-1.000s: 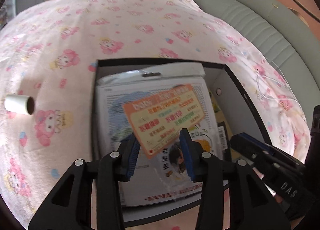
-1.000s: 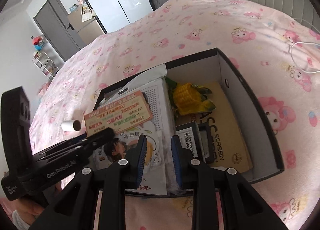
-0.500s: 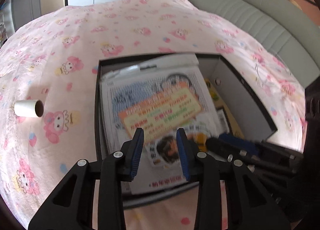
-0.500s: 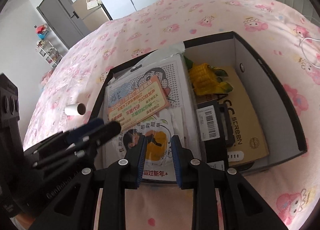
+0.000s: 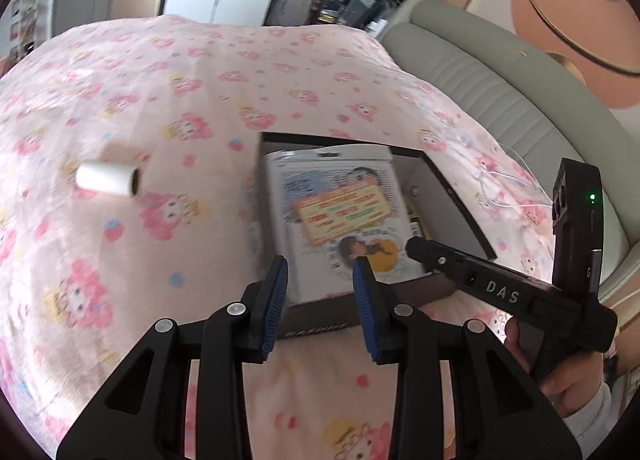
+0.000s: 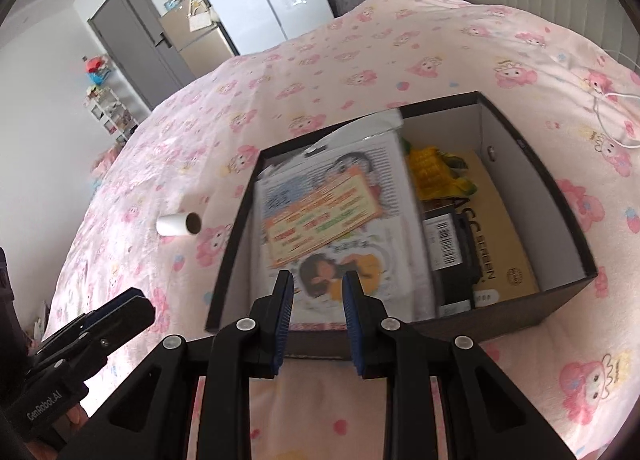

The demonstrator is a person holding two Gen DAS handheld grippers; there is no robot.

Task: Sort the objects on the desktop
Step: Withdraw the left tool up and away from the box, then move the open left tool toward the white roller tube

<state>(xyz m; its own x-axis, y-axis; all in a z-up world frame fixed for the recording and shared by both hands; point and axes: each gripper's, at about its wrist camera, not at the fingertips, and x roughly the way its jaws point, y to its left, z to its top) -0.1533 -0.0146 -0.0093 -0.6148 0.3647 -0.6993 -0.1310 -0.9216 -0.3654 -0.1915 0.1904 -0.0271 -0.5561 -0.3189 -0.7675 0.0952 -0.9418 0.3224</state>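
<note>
Box: a dark open box [image 6: 568, 219] is seen at centre right of the right wrist view, set on the pink patterned bedcover [image 6: 360, 59]; it appears to serve as the collecting place for the sort.
Box contents: a flat printed packet [image 6: 332, 219] is laid along the box's left half, with an orange-bordered card [image 6: 320, 215] on top of it; a yellow corn-shaped toy [image 6: 436, 171], a black barcoded item [image 6: 448, 252] and a tan flat package [image 6: 504, 236] are held in the right half. Flat things are laid lowest, so room is kept above them.
Roll: a white paper roll [image 5: 106, 179] is left lying on its side on the cover at mid left of the left wrist view, well apart from the box; it is judged to be the one loose thing outside.
Left gripper [image 5: 320, 280]: parted moderately, nothing held, poised at the box's near edge.
Right gripper [image 6: 318, 292]: parted moderately, nothing held, likewise above the near wall.
Stage: most things lie in the box; the roll does not.
</note>
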